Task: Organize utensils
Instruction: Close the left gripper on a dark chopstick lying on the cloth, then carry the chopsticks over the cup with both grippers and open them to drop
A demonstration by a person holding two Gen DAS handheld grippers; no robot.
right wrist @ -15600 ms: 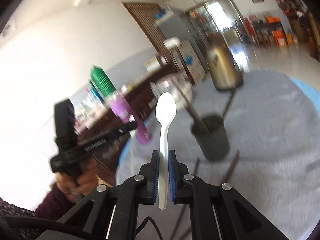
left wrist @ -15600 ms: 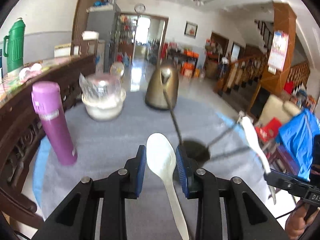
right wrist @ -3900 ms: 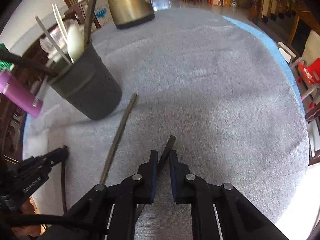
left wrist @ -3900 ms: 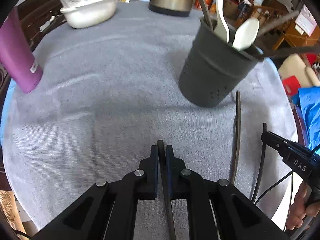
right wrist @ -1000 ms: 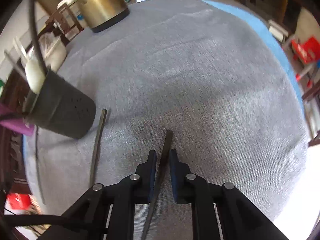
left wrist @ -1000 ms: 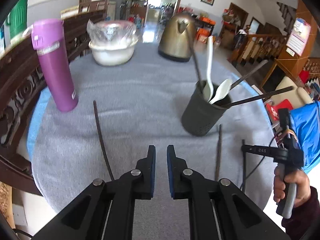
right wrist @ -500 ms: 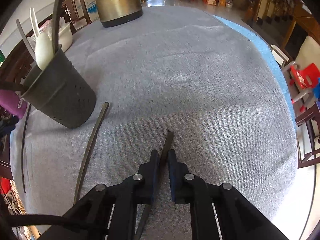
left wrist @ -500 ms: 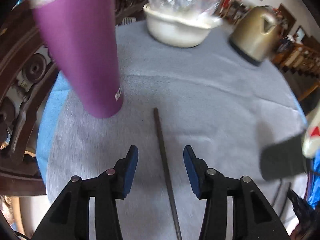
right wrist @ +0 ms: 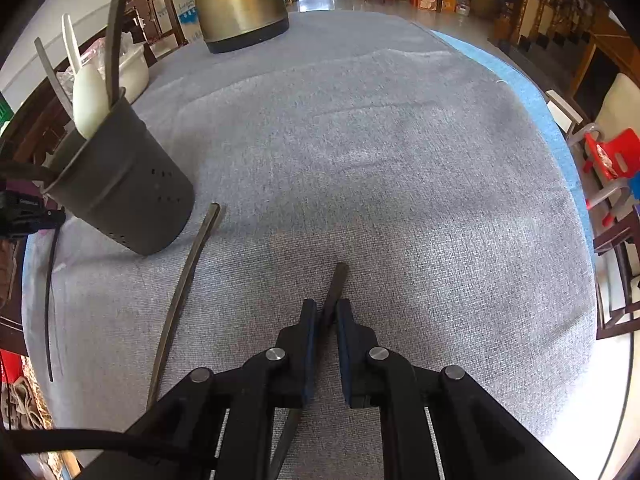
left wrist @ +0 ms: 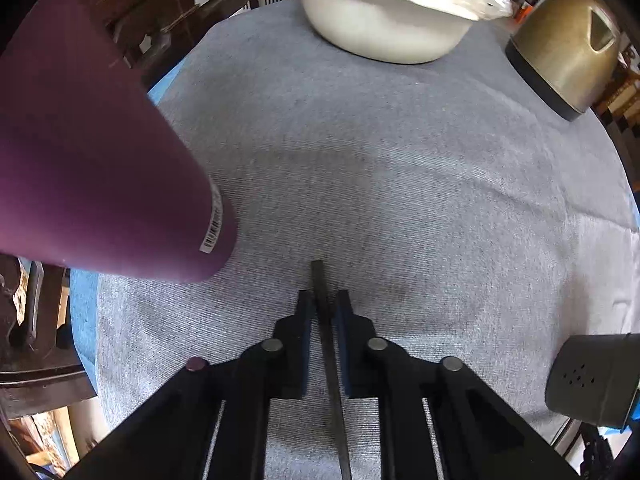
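My left gripper point(left wrist: 322, 304) is shut on a dark chopstick point(left wrist: 319, 280) lying on the grey tablecloth, right beside a purple bottle point(left wrist: 100, 184). My right gripper point(right wrist: 326, 312) is shut on another dark chopstick point(right wrist: 337, 278) low over the cloth. A dark grey utensil holder point(right wrist: 124, 196) stands to its left with white spoons point(right wrist: 90, 96) and chopsticks in it; its side shows at the left wrist view's right edge point(left wrist: 596, 380). A third chopstick point(right wrist: 184, 292) lies loose beside the holder, and a fourth point(right wrist: 50, 304) near the table's left edge.
A white bowl covered with plastic point(left wrist: 384, 20) and a gold kettle point(left wrist: 568, 44) stand at the far side of the round table. The kettle also shows in the right wrist view point(right wrist: 240, 0). A carved wooden cabinet point(left wrist: 36, 360) is at the left; chairs point(right wrist: 612, 152) at the right.
My left gripper has dropped down beside the purple bottle and closed on the chopstick it was straddling open. My right gripper still holds its chopstick in about the same place.
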